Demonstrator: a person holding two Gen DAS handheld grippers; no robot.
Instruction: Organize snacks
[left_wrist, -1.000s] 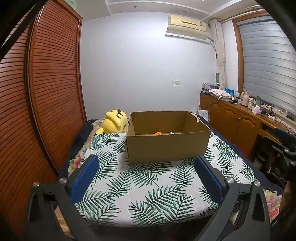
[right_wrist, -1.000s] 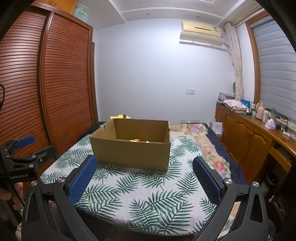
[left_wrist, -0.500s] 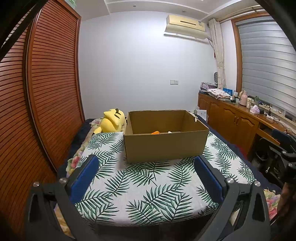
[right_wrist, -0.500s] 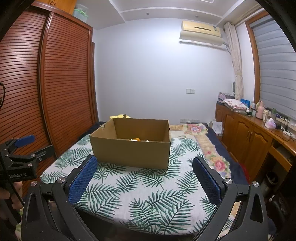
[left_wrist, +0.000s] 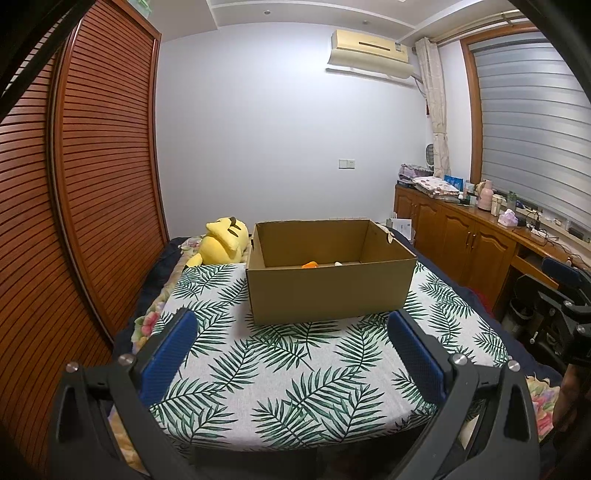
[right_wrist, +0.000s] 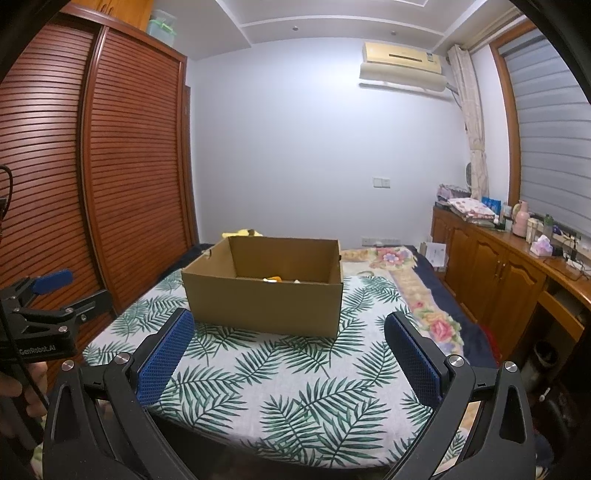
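Note:
An open cardboard box stands on a table with a palm-leaf cloth; it also shows in the right wrist view. Inside it I see an orange snack and a small white item; the orange snack also shows in the right wrist view. My left gripper is open and empty, held before the table's near edge. My right gripper is open and empty, held likewise. Most of the box floor is hidden by its front wall.
A yellow plush toy lies behind the box at left. A slatted wooden wardrobe lines the left side. A wooden cabinet counter with clutter runs along the right. A floral blanket lies right of the table.
The left gripper's view has shifted slightly, with the box sitting a little lower and closer. The right view is nearly unchanged. Both grippers stay open.

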